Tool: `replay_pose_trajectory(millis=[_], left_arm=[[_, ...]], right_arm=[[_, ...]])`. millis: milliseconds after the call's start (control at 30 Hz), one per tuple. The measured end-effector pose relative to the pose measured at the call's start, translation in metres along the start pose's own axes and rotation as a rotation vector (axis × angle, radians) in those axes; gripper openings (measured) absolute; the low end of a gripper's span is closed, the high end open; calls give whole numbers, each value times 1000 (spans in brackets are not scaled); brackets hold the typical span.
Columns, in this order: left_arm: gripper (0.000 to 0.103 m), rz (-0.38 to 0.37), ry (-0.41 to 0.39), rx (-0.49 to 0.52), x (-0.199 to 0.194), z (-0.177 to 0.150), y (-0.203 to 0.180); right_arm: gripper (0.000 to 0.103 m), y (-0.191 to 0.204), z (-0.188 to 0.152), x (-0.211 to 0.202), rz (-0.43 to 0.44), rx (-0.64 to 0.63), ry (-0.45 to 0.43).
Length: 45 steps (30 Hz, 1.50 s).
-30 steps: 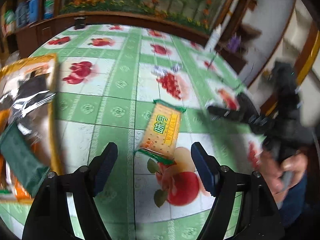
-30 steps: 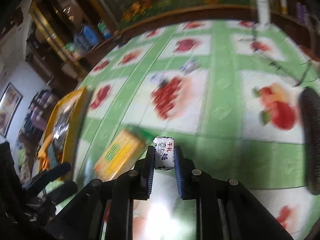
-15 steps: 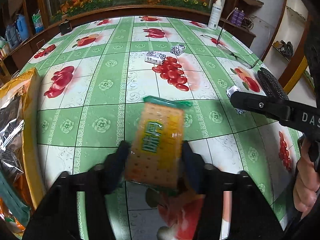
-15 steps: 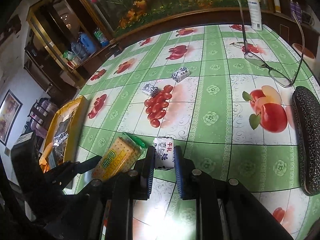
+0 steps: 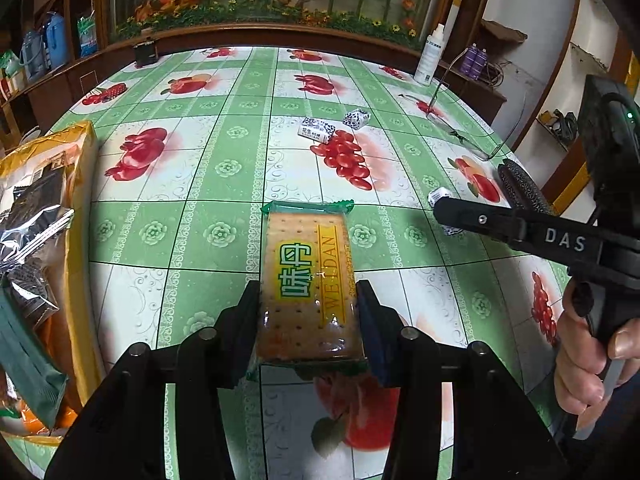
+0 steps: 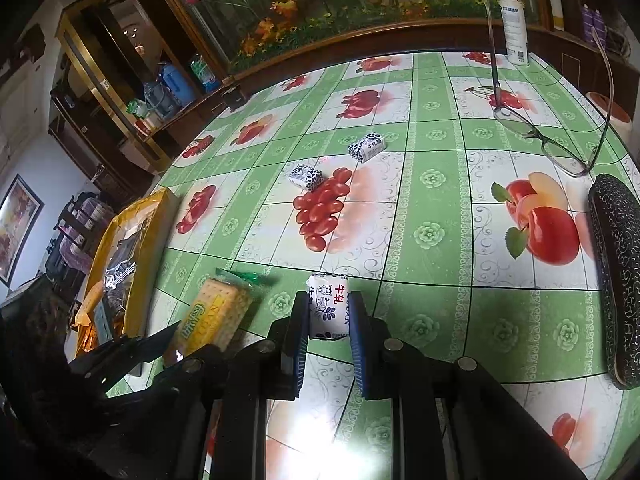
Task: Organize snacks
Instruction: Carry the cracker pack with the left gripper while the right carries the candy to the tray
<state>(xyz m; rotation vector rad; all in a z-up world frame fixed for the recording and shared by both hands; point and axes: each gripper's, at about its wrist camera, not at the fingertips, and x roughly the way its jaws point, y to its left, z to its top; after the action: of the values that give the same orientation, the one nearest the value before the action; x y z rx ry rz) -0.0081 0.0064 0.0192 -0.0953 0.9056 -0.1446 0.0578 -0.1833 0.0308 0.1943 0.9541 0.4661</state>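
Yellow-labelled cracker packet with green crimped ends, left fingers clamped on it, right fingers pinching white candy

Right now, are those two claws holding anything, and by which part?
Yes. The left claw grips the cracker packet by its long sides, near the close end. The right claw pinches a small wrapped candy by its sides.

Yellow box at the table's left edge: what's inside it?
The yellow box holds crumpled silvery and dark snack wrappers, a green packet and something orange at the near end. Whatever lies under them, and the box floor, is covered.
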Motion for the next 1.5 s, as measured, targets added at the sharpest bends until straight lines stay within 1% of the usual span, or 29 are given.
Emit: replay_pose_trajectory(millis=[167,467,600,667,733,800,967,1100,1200,1300,1433,1500], left_arm=[[44,2,35,10,9,-1,-1],[45,34,42,33,17,0,-6],[44,46,16,42,17,-2,-7],[44,29,3,25,14,-2,-5],[44,5,-16,7,6,-2,-1],[44,-12,-53,-10,-7,0,3],[44,-20,-125,-59,-37,6,22],[44,7,-185,-107,-64,7,49],[44,44,-217,-146,-78,4,70],[44,85,-238,-212,-89,-1,101],[44,156,-260,-263,-98,-10,134],[44,180,-264,-290,-100,-13,149]], right_arm=[[19,4,-1,1,2,-10,2],[19,3,-1,3,3,-15,6],[19,4,-2,4,3,-19,6],[19,4,-2,4,1,-17,4],[19,3,-2,4,1,-15,3],[19,4,-1,4,-1,-11,1],[19,15,0,1,3,-19,-13],[19,39,-3,5,35,-60,-7],[19,67,-7,11,64,-112,10],[19,97,-9,18,94,-162,24],[19,137,-11,25,134,-219,40],[19,159,-9,32,153,-244,54]])
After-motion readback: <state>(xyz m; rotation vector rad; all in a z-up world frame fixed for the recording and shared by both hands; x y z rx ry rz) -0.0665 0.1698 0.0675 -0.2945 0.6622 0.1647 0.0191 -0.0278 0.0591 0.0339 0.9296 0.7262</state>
